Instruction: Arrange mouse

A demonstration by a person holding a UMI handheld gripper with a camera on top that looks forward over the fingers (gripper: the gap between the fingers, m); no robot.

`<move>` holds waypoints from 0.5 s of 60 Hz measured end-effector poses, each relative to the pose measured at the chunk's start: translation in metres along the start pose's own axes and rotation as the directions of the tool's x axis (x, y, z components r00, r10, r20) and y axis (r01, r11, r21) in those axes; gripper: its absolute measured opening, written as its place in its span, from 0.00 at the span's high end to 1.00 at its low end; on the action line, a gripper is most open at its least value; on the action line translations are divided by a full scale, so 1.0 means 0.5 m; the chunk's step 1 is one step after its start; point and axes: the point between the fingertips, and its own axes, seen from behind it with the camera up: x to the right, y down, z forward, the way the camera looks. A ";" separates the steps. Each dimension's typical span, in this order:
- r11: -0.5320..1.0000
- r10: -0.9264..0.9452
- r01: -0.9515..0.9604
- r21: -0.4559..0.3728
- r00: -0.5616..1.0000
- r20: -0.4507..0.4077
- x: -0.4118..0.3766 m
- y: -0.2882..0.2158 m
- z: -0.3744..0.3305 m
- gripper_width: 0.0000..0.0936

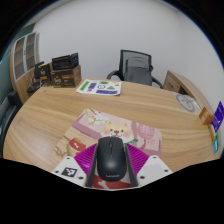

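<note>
A black mouse (111, 160) sits lengthwise between my two fingers, its scroll wheel pointing away from me. My gripper (112, 148) is shut on the mouse, with a magenta pad (87, 160) pressed against each side. It appears to be held above the wooden table (60, 115). Just beyond the fingertips lies a pink mousepad with a bear picture (103, 126). The fingers hide the mouse's underside.
A pink item (149, 137) lies to the right of the mousepad. A green-and-white booklet (100, 88) lies at the table's far side, with a black office chair (135, 68) behind it. A cabinet with dark devices (60, 70) stands at the back left. Small items (187, 102) sit at the right.
</note>
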 end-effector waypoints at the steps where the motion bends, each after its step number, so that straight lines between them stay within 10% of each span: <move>1: 1.000 0.008 -0.008 -0.006 1.000 0.003 -0.001 0.002 -0.002 0.34; 4: 0.999 0.033 -0.032 -0.022 0.999 0.017 -0.004 -0.001 -0.015 0.06; 30: 0.996 0.070 -0.068 0.063 0.997 -0.021 0.175 -0.014 -0.512 0.07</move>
